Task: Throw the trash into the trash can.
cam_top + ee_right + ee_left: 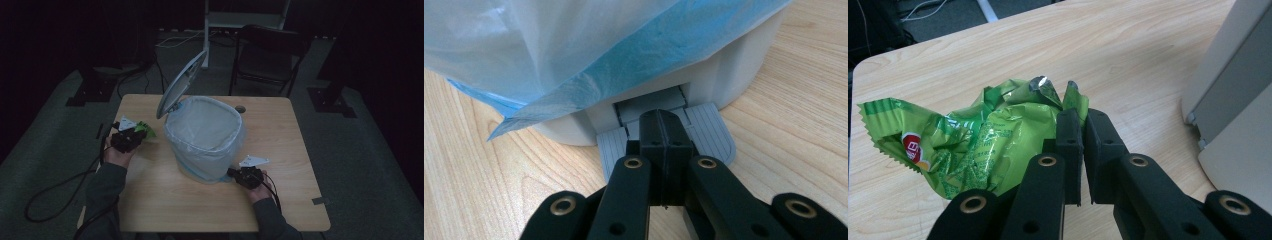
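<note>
two grippers in our hands: left gripper [1083, 125] has its jaws clamped on a green wrapper [973, 140] just left of the bin [205, 140]; right gripper [663, 127], jaws closed empty, presses the pedal [709, 132] on the bench [280, 130].

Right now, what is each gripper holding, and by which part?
Left gripper pinches the green snack bag by its crumpled edge. Right gripper, shut, holds nothing; it rests on the bin's pedal.

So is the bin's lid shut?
No, the lid stands tilted up, open above the bag-lined bin in the high view.
</note>
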Motion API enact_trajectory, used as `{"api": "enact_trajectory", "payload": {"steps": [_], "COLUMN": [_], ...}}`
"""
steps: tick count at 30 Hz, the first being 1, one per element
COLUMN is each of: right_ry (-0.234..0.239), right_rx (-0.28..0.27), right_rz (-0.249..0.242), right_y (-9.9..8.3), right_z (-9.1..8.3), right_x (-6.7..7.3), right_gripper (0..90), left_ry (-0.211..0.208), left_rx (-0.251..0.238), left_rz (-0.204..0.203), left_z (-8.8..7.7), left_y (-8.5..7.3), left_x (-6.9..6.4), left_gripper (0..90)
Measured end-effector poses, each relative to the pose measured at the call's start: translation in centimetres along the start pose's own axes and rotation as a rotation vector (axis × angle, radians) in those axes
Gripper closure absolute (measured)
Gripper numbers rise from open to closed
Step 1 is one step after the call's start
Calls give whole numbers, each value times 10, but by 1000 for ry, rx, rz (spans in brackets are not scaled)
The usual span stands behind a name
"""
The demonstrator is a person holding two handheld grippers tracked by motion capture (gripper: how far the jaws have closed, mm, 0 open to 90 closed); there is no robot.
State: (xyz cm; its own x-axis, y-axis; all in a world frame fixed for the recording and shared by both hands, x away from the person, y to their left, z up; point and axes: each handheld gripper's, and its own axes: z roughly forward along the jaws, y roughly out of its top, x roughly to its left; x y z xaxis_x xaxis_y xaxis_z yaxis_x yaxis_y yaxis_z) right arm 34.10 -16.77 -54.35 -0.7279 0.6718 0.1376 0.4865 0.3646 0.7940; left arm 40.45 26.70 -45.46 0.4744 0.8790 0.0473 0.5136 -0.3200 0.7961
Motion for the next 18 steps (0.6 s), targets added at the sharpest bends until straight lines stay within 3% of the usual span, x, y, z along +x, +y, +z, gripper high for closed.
{"api": "enact_trajectory", "payload": {"steps": [18], "right_ry": [-4], "right_rx": [2], "right_rz": [2], "right_y": [0], "right_z": [0], "right_x": [1], "right_gripper": [899], "left_ry": [-40], "left_rx": [-34], "left_rz": [5], "left_z": [-20], "left_y": [-3], "left_x": [-9], "left_gripper": [858]}}
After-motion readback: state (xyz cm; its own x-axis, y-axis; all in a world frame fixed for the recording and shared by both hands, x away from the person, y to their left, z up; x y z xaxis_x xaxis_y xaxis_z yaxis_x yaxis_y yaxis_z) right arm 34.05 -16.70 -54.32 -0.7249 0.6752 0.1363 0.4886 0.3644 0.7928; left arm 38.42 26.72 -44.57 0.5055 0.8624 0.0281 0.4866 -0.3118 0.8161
